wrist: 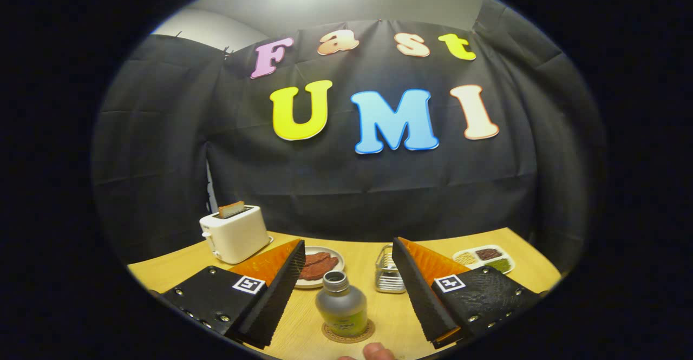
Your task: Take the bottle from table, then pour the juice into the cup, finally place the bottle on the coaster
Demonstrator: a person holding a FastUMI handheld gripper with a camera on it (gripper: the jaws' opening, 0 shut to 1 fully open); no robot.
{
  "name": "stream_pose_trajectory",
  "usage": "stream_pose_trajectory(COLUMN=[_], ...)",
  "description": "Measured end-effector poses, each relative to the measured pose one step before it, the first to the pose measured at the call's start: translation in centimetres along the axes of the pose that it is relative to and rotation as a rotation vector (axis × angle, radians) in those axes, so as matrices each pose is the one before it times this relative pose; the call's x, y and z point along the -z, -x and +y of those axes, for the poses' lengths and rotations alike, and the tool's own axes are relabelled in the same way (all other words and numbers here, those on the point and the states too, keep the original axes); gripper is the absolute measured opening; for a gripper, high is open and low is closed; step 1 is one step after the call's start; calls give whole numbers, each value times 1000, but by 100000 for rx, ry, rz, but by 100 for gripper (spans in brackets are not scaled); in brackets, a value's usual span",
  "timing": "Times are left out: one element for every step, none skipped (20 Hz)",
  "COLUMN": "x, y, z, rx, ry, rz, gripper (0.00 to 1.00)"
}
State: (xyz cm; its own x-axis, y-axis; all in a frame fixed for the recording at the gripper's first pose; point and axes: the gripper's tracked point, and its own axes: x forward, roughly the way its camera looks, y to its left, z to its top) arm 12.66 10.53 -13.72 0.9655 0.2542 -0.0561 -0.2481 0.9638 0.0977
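Bottle stands upright on coaster between wide-open gripper fingers, neither touching, cup at its 1 o'clock; fits pre-pick or post-place, so either way keep fingers square, clear of its sides.

a silver-grey bottle with a green label stands on a brown coaster; white toaster, ridged metal cup, pale wood-grain counter, hand-held gripper fingers spread.

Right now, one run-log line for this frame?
gripper: open, fingers apart either side of bottle | bottle: upright on coaster | cup: beyond, untouched
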Motion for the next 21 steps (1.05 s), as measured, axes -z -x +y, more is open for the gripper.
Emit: stream_pose_trajectory(x=[-2333, -2488, -2114, -1484, -1016, -1152, -1561, -1306, -941, -410, -494, -475, -523, -168, -92, 96, 61, 68, 77, 203, 371], y=[525, 629, 373, 545, 575, 869, 809, 701, 610, 575, 524, 376, 386, 306, 385, 484, 370, 333, 366, 125, 166], z=[-101, -352, -715, -573, -566, -242, -468, -684, -659, -309, -326, -215, -258, -483, -266, -321, -575, -696, -541, -319, -385], rx=[697, 1266, 2233, 1337, 2038, 779, 1410, 2008, 1904, 1323, 1122, 314, 585, 322, -360, -630, 148, 135, -10, -407, -12], ry=[500, 1752, 2386, 1953, 336, -381, 227, 683, 865, 605, -213, -462, -156, 158, 373, 735, 1108, 620, -79, -534, -400], rz=[-3308, -2714, -1358, -93, 1580, 63, -1907, -1597, -1123, -298, -343, -835, -697, -752, -321, 294, 209, 15, -261, -344, 724], gripper=[98, 98, 98, 98, 98, 98, 98, 98, 98, 98, 98, 98, 98, 98, 98, 98, 98, 98, 98, 98, 98])
